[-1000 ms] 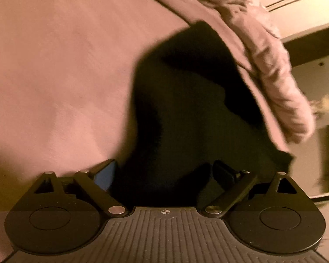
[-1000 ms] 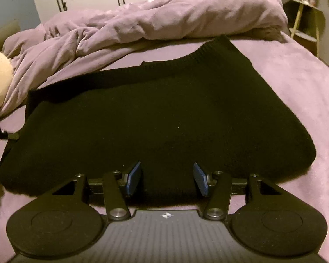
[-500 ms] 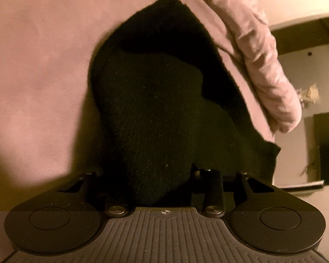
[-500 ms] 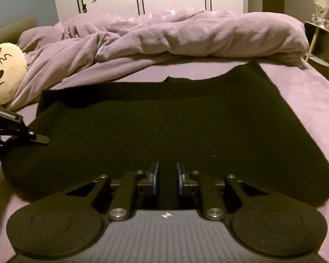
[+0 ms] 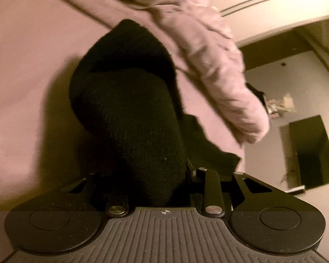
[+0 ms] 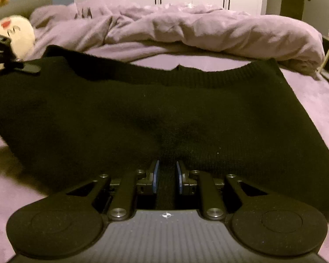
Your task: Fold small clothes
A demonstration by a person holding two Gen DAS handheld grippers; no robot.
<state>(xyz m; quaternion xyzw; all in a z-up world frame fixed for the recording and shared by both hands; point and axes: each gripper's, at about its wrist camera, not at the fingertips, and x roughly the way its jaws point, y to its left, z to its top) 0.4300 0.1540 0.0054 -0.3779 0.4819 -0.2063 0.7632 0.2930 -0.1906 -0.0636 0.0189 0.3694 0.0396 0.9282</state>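
Garment: black knit top (image 6: 164, 109), spread on the bed (image 6: 313, 114), long axis across frame.
Right gripper (image 6: 166, 179): fingers clamped on its near hem, lower centre.
Left gripper (image 5: 162, 188): fingers pinching its raised end.

Both wrist cameras look forward over their own claws, close above the black sweater (image 6: 164, 114) on the bed (image 6: 313, 109); both share sweater and duvet (image 5: 219, 70).

Sweater (image 6: 164, 109) on bed (image 6: 313, 114), duvet (image 6: 186, 28) behind.
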